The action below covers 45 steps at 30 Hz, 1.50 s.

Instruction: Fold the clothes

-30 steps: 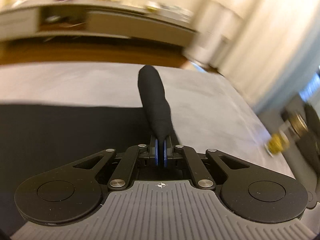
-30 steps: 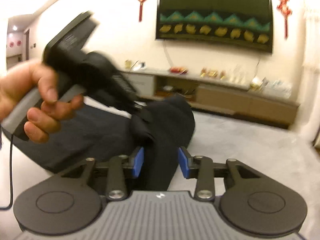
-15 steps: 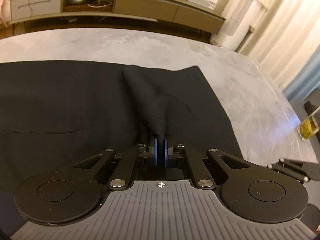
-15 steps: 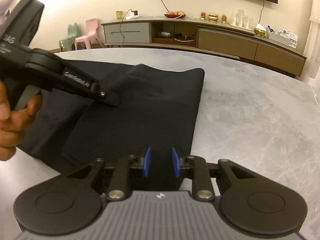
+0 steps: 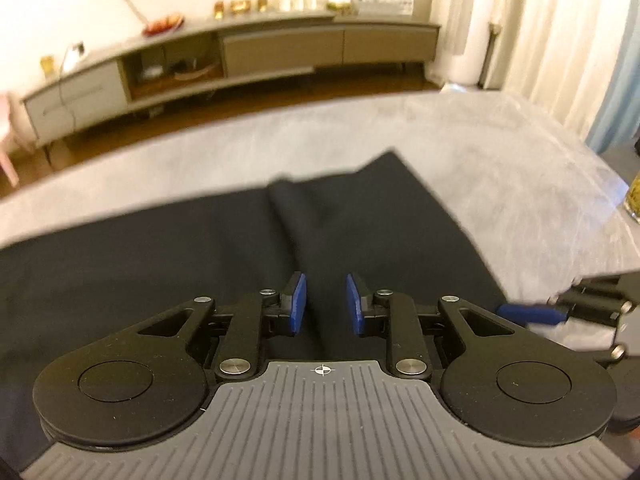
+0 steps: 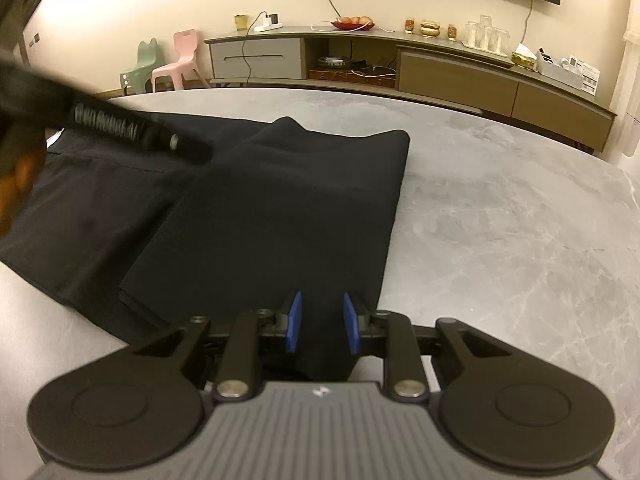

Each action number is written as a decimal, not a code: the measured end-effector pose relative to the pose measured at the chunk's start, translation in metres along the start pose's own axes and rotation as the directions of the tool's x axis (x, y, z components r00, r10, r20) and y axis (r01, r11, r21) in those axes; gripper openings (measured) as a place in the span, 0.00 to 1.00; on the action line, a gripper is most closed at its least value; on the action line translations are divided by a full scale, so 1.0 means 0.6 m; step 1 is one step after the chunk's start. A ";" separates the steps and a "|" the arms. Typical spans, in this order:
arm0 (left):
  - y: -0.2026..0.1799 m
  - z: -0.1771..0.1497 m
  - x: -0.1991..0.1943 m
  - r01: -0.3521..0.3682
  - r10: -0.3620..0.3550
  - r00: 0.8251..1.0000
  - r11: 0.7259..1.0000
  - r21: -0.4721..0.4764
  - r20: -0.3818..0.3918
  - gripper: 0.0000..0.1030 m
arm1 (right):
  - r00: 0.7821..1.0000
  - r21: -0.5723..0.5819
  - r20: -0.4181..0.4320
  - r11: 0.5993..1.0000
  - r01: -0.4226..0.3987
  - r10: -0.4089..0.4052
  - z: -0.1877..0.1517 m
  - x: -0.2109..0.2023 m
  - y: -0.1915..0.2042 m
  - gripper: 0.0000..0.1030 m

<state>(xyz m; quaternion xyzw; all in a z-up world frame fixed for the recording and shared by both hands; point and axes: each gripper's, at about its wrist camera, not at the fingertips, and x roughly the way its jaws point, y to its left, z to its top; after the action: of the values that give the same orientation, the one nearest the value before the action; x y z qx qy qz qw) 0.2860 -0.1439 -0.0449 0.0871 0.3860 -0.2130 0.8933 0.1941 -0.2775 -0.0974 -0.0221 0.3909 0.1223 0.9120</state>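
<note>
Opening over the black garment [image 5: 360,240], the left claw [image 5: 326,304] releases it.

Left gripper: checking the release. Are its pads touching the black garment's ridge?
Apart. The left wrist view shows the left gripper opening, gaps between both pads and the black garment ridge.

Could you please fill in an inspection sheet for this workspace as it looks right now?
Surface: grey marbled table.
Job's things: black garment, one part folded over, lying flat.
Clutter: glass of yellow liquid at the table's edge.
Tools: left tool opening, blue pads clear of the cloth ridge between them; right tool open over the garment's edge.
Cables: wall cable above the sideboard.
Surroundings: two small chairs, curtains.
</note>
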 end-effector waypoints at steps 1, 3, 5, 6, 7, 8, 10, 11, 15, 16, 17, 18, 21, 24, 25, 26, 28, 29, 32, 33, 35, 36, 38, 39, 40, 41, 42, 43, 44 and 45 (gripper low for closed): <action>-0.007 0.010 0.005 0.002 -0.001 1.000 1.000 0.018 -0.004 0.15 | 1.000 0.002 0.005 1.000 0.002 -0.002 0.001 -0.003 0.000 0.22; -0.022 0.028 0.029 0.007 -0.005 1.000 0.999 0.054 -0.027 0.15 | 1.000 0.006 0.016 1.000 0.006 -0.007 0.002 -0.008 0.001 0.23; -0.034 0.041 0.061 0.015 -0.010 0.998 0.997 0.074 -0.064 0.15 | 0.999 0.008 0.032 1.000 0.008 -0.008 0.003 -0.011 0.001 0.23; -0.038 0.047 0.080 0.019 -0.012 0.997 0.997 0.081 -0.082 0.16 | 0.999 0.009 0.042 1.000 0.008 -0.008 0.004 -0.013 0.002 0.23; -0.042 0.049 0.098 0.015 -0.006 0.995 0.996 0.088 -0.099 0.16 | 0.999 0.009 0.053 1.000 0.008 -0.008 0.005 -0.015 0.003 0.24; -0.041 0.050 0.116 0.004 0.006 0.993 0.996 0.088 -0.114 0.16 | 0.998 -0.003 0.062 1.000 0.001 -0.001 0.004 -0.014 0.007 0.24; -0.032 0.051 0.150 -0.020 0.030 0.990 0.997 0.079 -0.139 0.16 | 0.997 -0.026 0.078 1.000 -0.012 0.014 0.003 -0.012 0.016 0.24; -0.025 0.052 0.161 -0.029 0.038 0.989 0.998 0.061 -0.144 0.16 | 0.998 -0.044 0.068 0.999 -0.013 0.016 0.000 -0.010 0.019 0.24; 0.009 0.062 0.178 -0.074 0.068 0.988 0.997 -0.036 -0.141 0.18 | 0.999 -0.114 0.026 0.993 -0.017 0.020 -0.009 -0.003 0.033 0.23; 0.015 0.065 0.181 -0.100 0.094 0.985 0.994 -0.034 -0.143 0.18 | 1.000 -0.114 0.003 0.993 -0.030 0.031 -0.010 -0.009 0.030 0.23; 0.019 0.068 0.184 -0.123 0.117 0.982 0.992 -0.031 -0.146 0.18 | 0.999 -0.122 -0.009 0.992 -0.036 0.035 -0.013 -0.015 0.029 0.23; 0.024 0.071 0.187 -0.145 0.139 0.979 0.989 -0.028 -0.149 0.18 | 0.999 -0.130 -0.020 0.991 -0.042 0.039 -0.017 -0.020 0.028 0.23; 0.036 0.074 0.179 -0.204 0.195 0.967 0.978 -0.036 -0.161 0.14 | 0.999 -0.130 -0.037 0.991 -0.044 0.039 -0.026 -0.035 0.023 0.22; 0.034 0.051 0.120 -0.129 0.119 0.987 0.988 -0.088 -0.105 0.14 | 0.999 -0.102 -0.024 0.994 -0.050 0.048 -0.029 -0.051 0.014 0.20; 0.030 0.032 0.093 -0.083 0.074 0.994 0.990 -0.111 -0.081 0.14 | 0.999 -0.083 -0.002 0.995 -0.052 0.052 -0.027 -0.058 0.010 0.20; 0.025 0.013 0.065 -0.037 0.030 0.998 0.990 -0.134 -0.056 0.14 | 0.998 -0.079 0.034 0.996 -0.047 0.050 -0.022 -0.064 0.010 0.20; 0.011 -0.031 0.031 0.025 -0.034 0.998 0.987 -0.161 -0.054 0.14 | 0.997 -0.068 0.064 0.997 -0.041 0.045 -0.014 -0.060 0.013 0.21; 0.003 -0.051 0.022 0.038 -0.049 0.997 0.985 -0.169 -0.063 0.14 | 0.997 -0.062 0.064 0.997 -0.041 0.045 -0.009 -0.053 0.014 0.21; -0.016 -0.088 0.015 0.029 -0.043 0.996 0.987 -0.157 -0.084 0.14 | 1.000 -0.085 0.000 0.996 -0.029 0.030 -0.017 -0.022 0.023 0.20; -0.022 -0.095 0.014 0.017 -0.029 0.996 0.990 -0.143 -0.081 0.12 | 1.000 -0.097 0.003 0.995 -0.022 0.022 -0.019 -0.024 0.024 0.20; -0.035 -0.110 0.011 -0.007 -0.001 0.997 0.993 -0.114 -0.076 0.11 | 1.000 -0.085 -0.026 0.996 -0.012 0.010 -0.015 -0.026 0.018 0.20; -0.041 -0.117 0.010 -0.020 0.013 0.997 0.995 -0.100 -0.073 0.11 | 0.999 -0.081 -0.035 0.997 -0.011 0.008 -0.016 -0.028 0.014 0.20; -0.044 -0.125 0.006 -0.017 0.009 0.997 0.994 -0.104 -0.075 0.10 | 0.999 -0.080 -0.037 0.997 0.012 -0.015 -0.016 -0.031 0.014 0.20; -0.045 -0.127 0.003 -0.012 0.003 0.997 0.994 -0.111 -0.077 0.09 | 0.999 -0.073 -0.033 0.997 0.028 -0.031 -0.015 -0.033 0.014 0.22; -0.042 -0.129 -0.001 0.001 -0.011 0.997 0.992 -0.125 -0.076 0.10 | 1.000 -0.071 -0.011 0.997 0.015 -0.016 -0.012 -0.040 0.016 0.22; -0.036 -0.129 -0.007 0.020 -0.031 0.997 0.989 -0.145 -0.074 0.11 | 1.000 -0.070 0.012 0.998 0.001 0.000 -0.009 -0.047 0.019 0.22; -0.028 -0.130 -0.019 0.028 -0.039 0.997 0.985 -0.168 -0.062 0.11 | 0.999 -0.068 0.034 0.998 -0.013 0.015 -0.007 -0.054 0.022 0.22; -0.017 -0.132 -0.036 0.029 -0.037 0.998 0.981 -0.192 -0.042 0.11 | 1.000 -0.080 0.017 0.997 -0.009 0.011 -0.007 -0.048 0.027 0.22; 0.001 -0.138 -0.059 0.024 -0.029 0.999 0.975 -0.219 -0.019 0.11 | 1.000 -0.092 -0.002 0.996 -0.006 0.006 -0.006 -0.042 0.033 0.21; 0.023 -0.147 -0.086 0.016 -0.016 1.000 0.969 -0.247 0.005 0.11 | 0.999 -0.107 -0.045 0.994 0.018 -0.023 -0.007 -0.028 0.039 0.21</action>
<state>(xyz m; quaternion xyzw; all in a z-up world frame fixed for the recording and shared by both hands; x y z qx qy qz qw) 0.2032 -0.0870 -0.0679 -0.0283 0.4089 -0.1706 0.8960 0.1744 -0.2591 -0.0867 -0.0773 0.4044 0.1331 0.9015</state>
